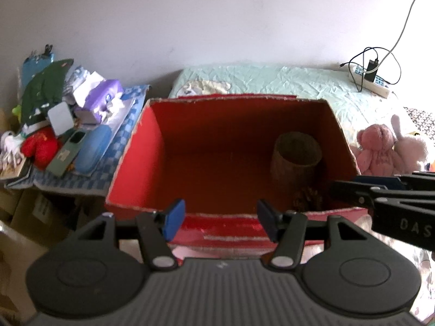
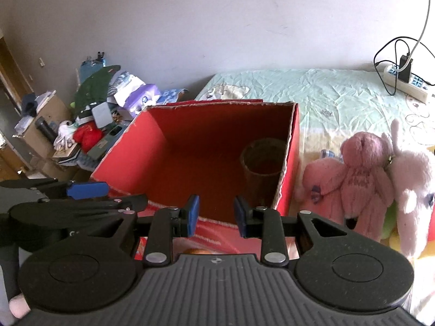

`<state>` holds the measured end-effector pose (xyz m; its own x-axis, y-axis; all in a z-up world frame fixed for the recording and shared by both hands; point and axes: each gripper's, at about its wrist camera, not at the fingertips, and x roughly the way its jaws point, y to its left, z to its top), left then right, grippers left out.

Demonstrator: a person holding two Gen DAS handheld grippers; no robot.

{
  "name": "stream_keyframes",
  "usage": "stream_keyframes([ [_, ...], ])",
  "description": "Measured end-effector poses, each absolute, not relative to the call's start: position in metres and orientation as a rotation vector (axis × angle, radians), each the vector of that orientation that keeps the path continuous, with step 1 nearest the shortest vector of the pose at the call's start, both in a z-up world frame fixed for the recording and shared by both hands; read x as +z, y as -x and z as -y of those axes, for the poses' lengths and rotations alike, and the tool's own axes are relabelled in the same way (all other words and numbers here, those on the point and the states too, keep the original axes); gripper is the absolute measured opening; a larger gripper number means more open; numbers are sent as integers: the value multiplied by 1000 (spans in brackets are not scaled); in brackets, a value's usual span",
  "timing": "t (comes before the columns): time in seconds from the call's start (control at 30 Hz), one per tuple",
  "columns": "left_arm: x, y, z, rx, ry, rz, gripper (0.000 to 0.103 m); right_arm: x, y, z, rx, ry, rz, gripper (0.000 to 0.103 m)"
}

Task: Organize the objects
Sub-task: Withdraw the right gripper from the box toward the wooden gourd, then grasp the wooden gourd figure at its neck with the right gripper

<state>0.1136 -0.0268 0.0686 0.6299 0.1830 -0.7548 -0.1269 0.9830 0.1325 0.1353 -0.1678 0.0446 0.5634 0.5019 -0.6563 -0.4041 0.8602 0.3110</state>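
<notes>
A red open cardboard box (image 1: pixel 136 157) (image 2: pixel 122 157) stands on the bed in front of both grippers. Inside it, at the right, a brown cylindrical cup (image 1: pixel 296 154) (image 2: pixel 261 168) stands upright, with a dark pinecone-like thing (image 1: pixel 307 198) in front of it. My left gripper (image 1: pixel 220 218) is open and empty just before the box's near rim. My right gripper (image 2: pixel 216 214) is open and empty at the near rim too; it also shows in the left wrist view (image 1: pixel 380 190). Pink plush toys (image 2: pixel 361 179) (image 1: pixel 378 146) lie right of the box.
A cluttered side table (image 1: pixel 68 125) (image 2: pixel 108 119) at the left holds boxes, clothes, a red item and a phone. A power strip (image 1: pixel 375 81) (image 2: pixel 407 81) with cables lies on the pale green sheet (image 2: pixel 339 100) at the back right. Cardboard boxes (image 1: pixel 27 217) stand below left.
</notes>
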Motion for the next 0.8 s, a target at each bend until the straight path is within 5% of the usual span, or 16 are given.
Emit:
stream_keyframes([
  [0.33, 64, -84, 38, 259, -43, -870, 60, 39, -110, 188, 604, -142, -777, 30],
  [0.8, 34, -55, 28, 155, 20, -954, 52, -5, -106, 196, 618, -307, -953, 31],
])
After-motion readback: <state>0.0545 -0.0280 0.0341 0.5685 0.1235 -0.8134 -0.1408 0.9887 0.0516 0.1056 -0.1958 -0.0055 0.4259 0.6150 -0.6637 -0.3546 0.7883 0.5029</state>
